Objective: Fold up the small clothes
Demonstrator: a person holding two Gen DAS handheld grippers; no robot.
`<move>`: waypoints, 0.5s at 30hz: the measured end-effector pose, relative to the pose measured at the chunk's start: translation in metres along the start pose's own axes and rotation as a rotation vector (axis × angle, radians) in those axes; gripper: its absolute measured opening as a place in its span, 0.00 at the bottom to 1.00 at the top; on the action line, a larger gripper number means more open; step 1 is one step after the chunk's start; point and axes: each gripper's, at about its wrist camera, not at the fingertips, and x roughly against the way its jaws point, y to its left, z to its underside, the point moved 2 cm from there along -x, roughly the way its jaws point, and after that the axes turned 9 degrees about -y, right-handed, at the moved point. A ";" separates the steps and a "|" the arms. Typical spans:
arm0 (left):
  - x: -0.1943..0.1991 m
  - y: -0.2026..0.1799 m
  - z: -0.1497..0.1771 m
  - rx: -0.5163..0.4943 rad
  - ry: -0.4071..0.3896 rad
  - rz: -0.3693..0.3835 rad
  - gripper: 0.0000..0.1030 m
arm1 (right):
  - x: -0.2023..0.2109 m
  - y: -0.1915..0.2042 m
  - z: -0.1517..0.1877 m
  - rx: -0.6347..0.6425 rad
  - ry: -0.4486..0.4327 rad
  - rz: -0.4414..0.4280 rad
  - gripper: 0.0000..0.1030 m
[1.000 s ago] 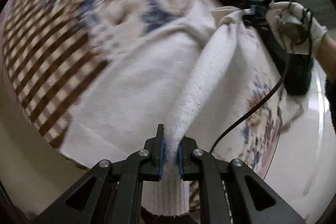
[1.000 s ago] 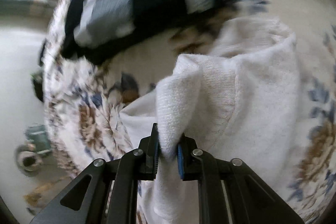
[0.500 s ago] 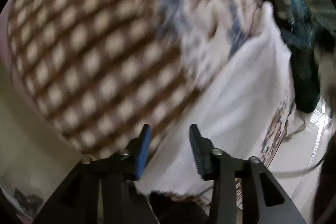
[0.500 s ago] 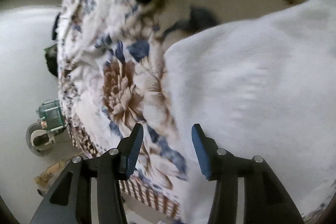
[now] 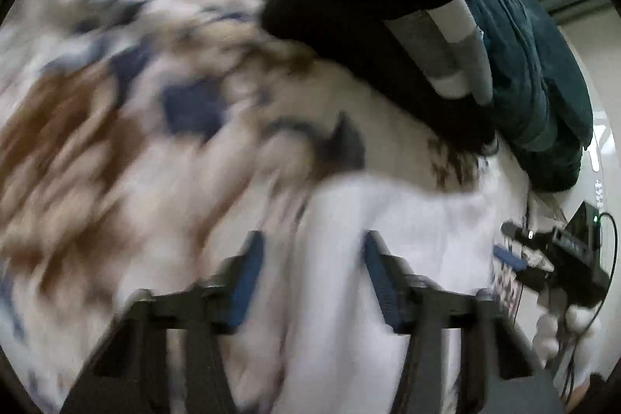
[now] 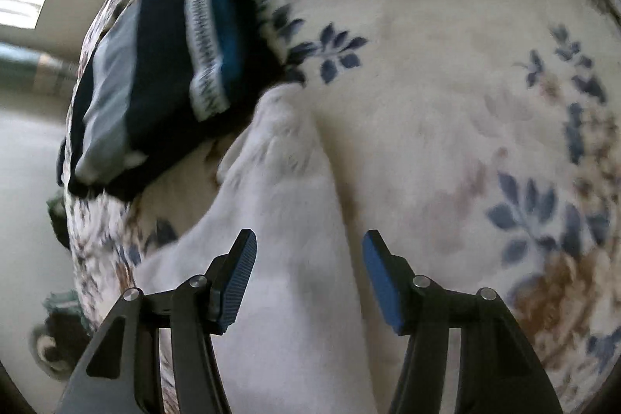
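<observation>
White garment flat on floral bedspread, both grippers empty.

White garment lies on the bedspread beneath both pairs of spread fingers; right gripper and left gripper hold nothing (left view blurred). A second ago each pinched its fabric. Dark folded clothes sit beyond.

Garment lies on bedspread, running from 6 toward 11 o'clock under right claw. Clothes pile on the bedspread at 10 o'clock, touching the garment's far end.
</observation>
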 end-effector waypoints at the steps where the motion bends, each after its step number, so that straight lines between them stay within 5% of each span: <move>1: -0.004 -0.005 -0.003 -0.021 -0.002 0.002 0.06 | -0.012 -0.003 -0.004 -0.032 0.016 -0.042 0.58; 3: -0.008 -0.022 -0.010 -0.102 -0.015 0.006 0.05 | -0.036 0.003 -0.003 -0.066 0.059 -0.119 0.54; 4: -0.009 -0.027 -0.012 -0.122 -0.016 0.009 0.05 | -0.044 0.009 0.001 -0.064 0.078 -0.167 0.41; 5: -0.011 -0.032 -0.014 -0.151 -0.007 0.006 0.05 | -0.047 0.011 0.002 -0.046 0.086 -0.177 0.11; 8: -0.030 -0.019 -0.024 -0.139 0.062 0.007 0.07 | -0.037 0.006 -0.005 -0.009 0.012 -0.078 0.10; 11: -0.044 -0.010 -0.031 -0.070 0.139 0.038 0.15 | -0.034 -0.014 -0.013 -0.086 0.017 -0.049 0.13; 13: -0.025 -0.013 -0.032 -0.082 0.119 0.042 0.25 | -0.036 -0.016 -0.010 -0.110 0.093 -0.073 0.26; 15: 0.008 -0.011 -0.023 -0.075 0.088 0.089 0.29 | -0.018 -0.012 -0.001 -0.079 0.084 -0.103 0.58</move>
